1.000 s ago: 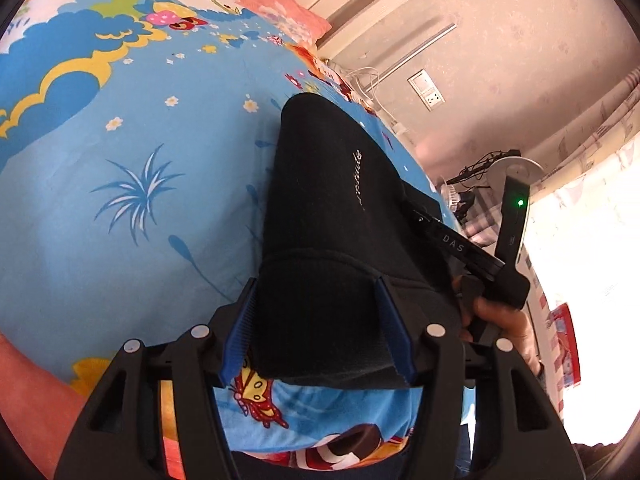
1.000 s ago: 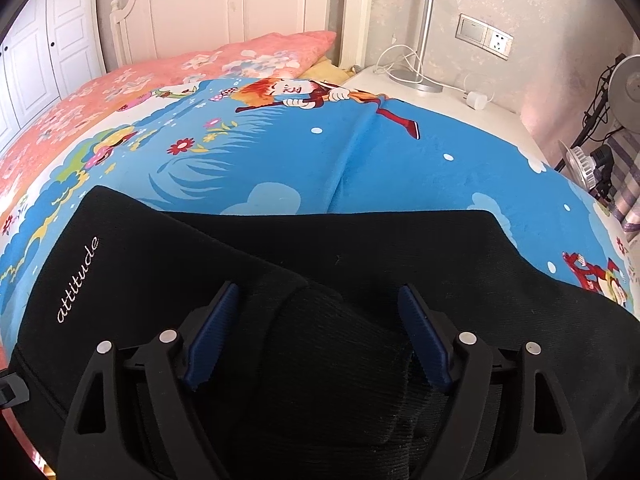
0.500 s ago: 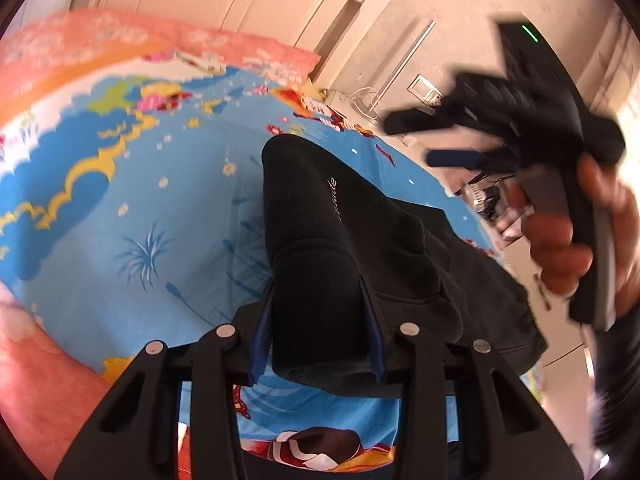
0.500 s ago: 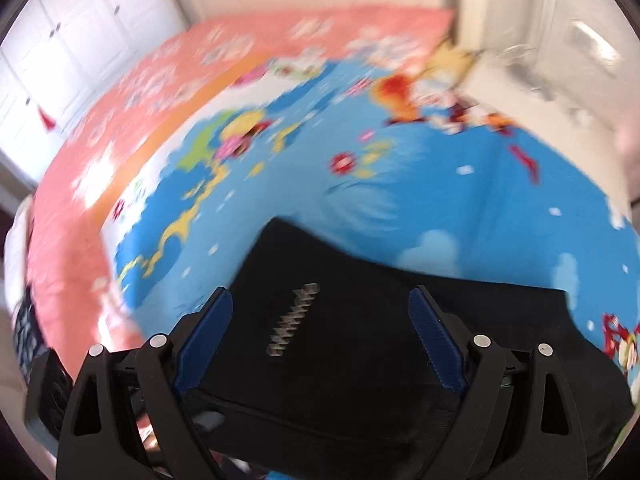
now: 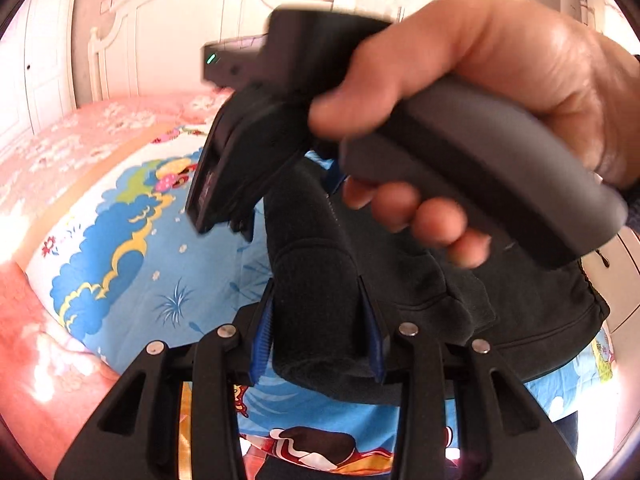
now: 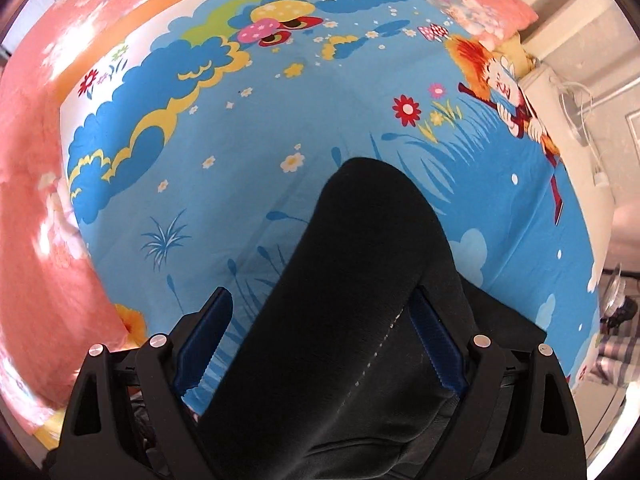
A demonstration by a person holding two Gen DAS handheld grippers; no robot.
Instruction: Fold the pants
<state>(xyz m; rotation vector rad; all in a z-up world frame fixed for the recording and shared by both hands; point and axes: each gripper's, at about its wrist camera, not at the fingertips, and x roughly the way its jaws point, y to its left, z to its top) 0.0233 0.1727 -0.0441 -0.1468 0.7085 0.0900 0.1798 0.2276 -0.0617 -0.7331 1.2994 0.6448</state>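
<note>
Bedroom, cartoon-print blue sheet [image 6: 256, 152] on the bed. Left tool [image 5: 318, 332] is clamped on a bunched end of the black pants [image 5: 316, 280]. Right tool [image 6: 320, 344] has just been narrowing and straddles the pants' long axis, left pad clear; grip undetermined. Right hand [image 5: 500, 92] blocks the left view.

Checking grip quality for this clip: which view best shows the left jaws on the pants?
The left wrist view: the left gripper has both blue pads pressed on a bunched fold of the black pants. The right wrist view shows only the right gripper straddling the pants.
</note>
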